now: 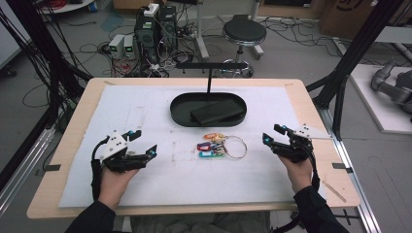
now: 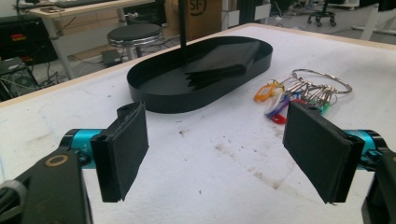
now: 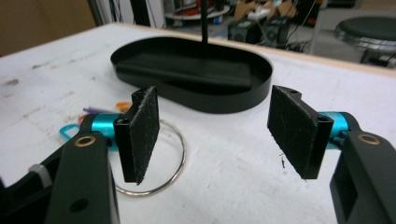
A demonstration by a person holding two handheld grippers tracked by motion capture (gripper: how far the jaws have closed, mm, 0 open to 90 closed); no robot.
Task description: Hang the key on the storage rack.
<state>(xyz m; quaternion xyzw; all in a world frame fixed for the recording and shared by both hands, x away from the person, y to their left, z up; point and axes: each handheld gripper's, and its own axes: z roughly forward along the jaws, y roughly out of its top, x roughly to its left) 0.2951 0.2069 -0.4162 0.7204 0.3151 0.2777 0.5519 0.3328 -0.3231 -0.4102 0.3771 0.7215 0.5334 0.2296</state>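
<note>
A bunch of keys with coloured tags on a large metal ring (image 1: 221, 144) lies mid-table on the white mat (image 1: 145, 184); it appears too in the left gripper view (image 2: 299, 91), and its ring (image 3: 173, 163) in the right gripper view. Behind it stands a black oval tray (image 1: 180, 116) (image 2: 154, 95) (image 3: 219, 100) with an upright post, holding a flat black wallet-like item (image 1: 217, 111). My left gripper (image 1: 143, 142) (image 2: 215, 154) is open, left of the keys, nothing between its pads. My right gripper (image 1: 272, 134) (image 3: 215, 135) is open, right of the keys, also holding nothing.
The mat covers a wooden table (image 1: 68, 145). Beyond its far edge stand a round stool (image 1: 244, 33), computer boxes (image 1: 154, 29) and tangled cables on the floor. Black frame posts (image 1: 357, 48) rise at both sides.
</note>
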